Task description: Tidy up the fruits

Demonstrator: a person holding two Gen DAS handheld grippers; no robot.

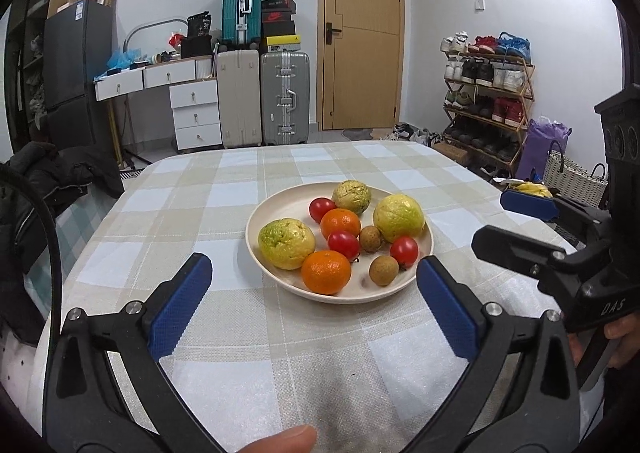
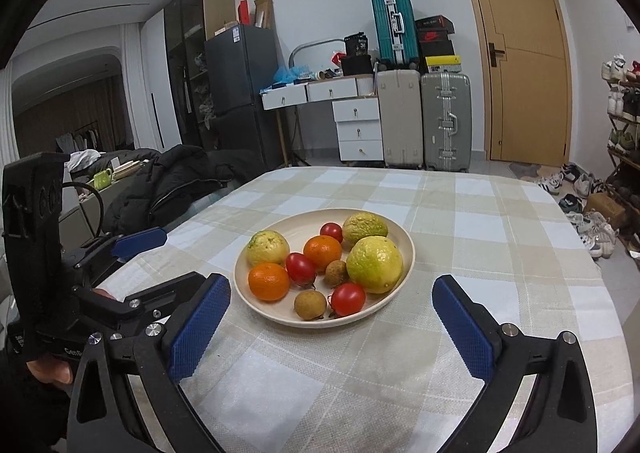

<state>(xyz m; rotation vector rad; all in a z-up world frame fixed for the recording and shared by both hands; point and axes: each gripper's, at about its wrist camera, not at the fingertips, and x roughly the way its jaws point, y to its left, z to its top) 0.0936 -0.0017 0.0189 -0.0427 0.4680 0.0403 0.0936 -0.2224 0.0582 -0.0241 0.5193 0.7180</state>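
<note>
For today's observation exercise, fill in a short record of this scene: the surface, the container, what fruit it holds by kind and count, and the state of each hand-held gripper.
surface: table with checked cloth
container: cream plate, resting on the cloth
yellow-green fruits: three, largest
oranges: two, nearest
red tomatoes: three, one at
small brown fruits: two, one at
left hand-held gripper: open, holding nothing
right hand-held gripper: open, holding nothing
fruit off the plate: none seen on the cloth

One plate (image 1: 256,229) holds three guavas (image 1: 286,243), two oranges (image 1: 326,271), three tomatoes (image 1: 343,244), two longans (image 1: 383,270).
</note>
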